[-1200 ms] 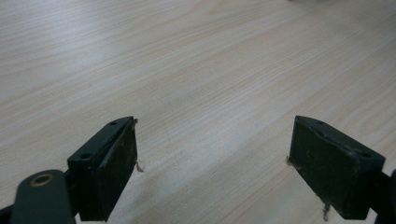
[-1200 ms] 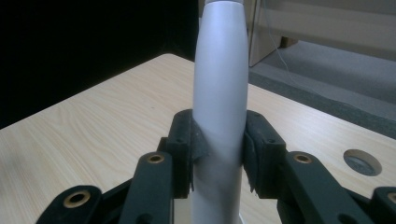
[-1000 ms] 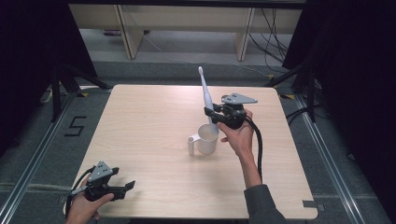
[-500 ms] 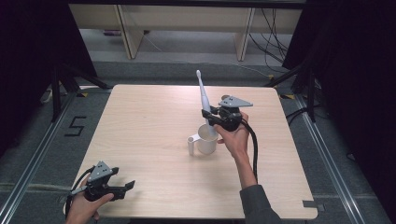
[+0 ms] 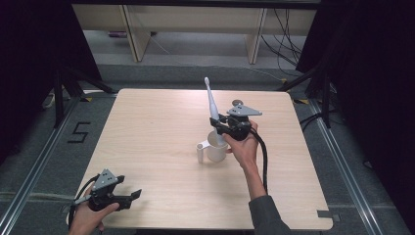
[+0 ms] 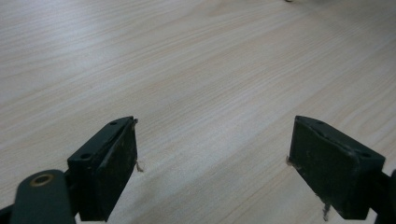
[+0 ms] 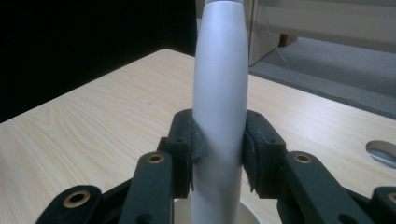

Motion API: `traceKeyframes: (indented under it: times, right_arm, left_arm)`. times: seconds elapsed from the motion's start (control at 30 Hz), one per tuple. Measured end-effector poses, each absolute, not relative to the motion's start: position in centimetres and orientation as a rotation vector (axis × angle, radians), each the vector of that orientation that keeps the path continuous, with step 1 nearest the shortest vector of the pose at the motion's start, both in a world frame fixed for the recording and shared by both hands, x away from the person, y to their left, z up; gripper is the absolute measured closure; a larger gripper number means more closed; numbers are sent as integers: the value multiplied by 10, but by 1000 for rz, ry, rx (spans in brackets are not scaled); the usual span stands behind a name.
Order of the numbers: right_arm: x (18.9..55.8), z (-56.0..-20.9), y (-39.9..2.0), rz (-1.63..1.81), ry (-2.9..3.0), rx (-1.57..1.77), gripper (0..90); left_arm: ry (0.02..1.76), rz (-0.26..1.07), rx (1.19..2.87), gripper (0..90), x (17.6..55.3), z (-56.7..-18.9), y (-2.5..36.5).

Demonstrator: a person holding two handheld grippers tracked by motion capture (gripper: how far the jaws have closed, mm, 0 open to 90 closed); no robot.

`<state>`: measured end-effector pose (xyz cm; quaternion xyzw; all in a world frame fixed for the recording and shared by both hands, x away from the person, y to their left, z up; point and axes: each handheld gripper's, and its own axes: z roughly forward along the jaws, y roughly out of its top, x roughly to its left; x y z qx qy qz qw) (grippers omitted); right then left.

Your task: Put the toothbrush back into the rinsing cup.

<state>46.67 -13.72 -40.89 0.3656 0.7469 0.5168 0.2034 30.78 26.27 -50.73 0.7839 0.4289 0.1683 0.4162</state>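
A long white-and-grey electric toothbrush [image 5: 211, 103] stands almost upright, head up, with its lower end in or just above a white mug [image 5: 214, 151] near the table's middle. My right gripper [image 5: 219, 125] is shut on the toothbrush body just above the mug. In the right gripper view the jaws of my right gripper [image 7: 218, 149] clamp the grey handle [image 7: 219, 93] on both sides, and the mug's rim [image 7: 250, 212] peeks out below. My left gripper [image 5: 133, 196] rests open at the table's front left corner. In its own view the left gripper [image 6: 212, 163] has nothing between its jaws.
The light wooden table [image 5: 147, 137] has dark floor all around it. A small round grey disc [image 5: 238, 102] lies behind the right gripper and appears as a grey disc [image 7: 383, 151] at the right edge. Shelving legs and cables stand beyond the far edge.
The toothbrush's head has shifted slightly left and down as the right gripper lowers it over the mug. The left gripper has not moved.
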Motion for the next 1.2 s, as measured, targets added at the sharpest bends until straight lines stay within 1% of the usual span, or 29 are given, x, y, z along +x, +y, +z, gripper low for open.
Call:
traceKeyframes:
  times: [0.17, 0.2, 0.27, 0.4, 0.5, 0.53, 0.7, 0.73, 0.8, 1.2]
  right_arm:
    - [466, -415, -137, 1432, 2090, 1013, 668]
    - [466, -416, -137, 1447, 2077, 1020, 668]
    - [464, -419, -137, 1444, 2081, 1046, 668]
    - [464, -423, -137, 1442, 2092, 1052, 668]
    - [465, -426, -137, 1444, 2095, 1027, 668]
    - [464, -426, -137, 1438, 2089, 1049, 668]
    - [463, -430, -138, 1429, 2095, 1025, 668]
    - [464, -431, -137, 1449, 2089, 1020, 668]
    - [463, -432, -138, 1430, 2090, 1008, 668]
    - [458, -443, -140, 1442, 2100, 1045, 668]
  left_arm:
    - [1076, 423, 1967, 148, 308, -508, 263]
    - [1070, 434, 1990, 148, 308, -507, 264]
    - [1078, 422, 1962, 148, 308, -508, 262]
    - [1070, 434, 1991, 148, 308, -507, 264]
    - [1071, 431, 1986, 148, 308, -507, 263]
    - [1076, 420, 1961, 148, 308, -508, 262]
    - [1070, 433, 1991, 148, 308, -507, 264]
    - [1076, 420, 1961, 148, 308, -508, 262]
    - [1070, 433, 1990, 148, 309, -507, 264]
    - [1073, 425, 1975, 148, 308, -507, 263]
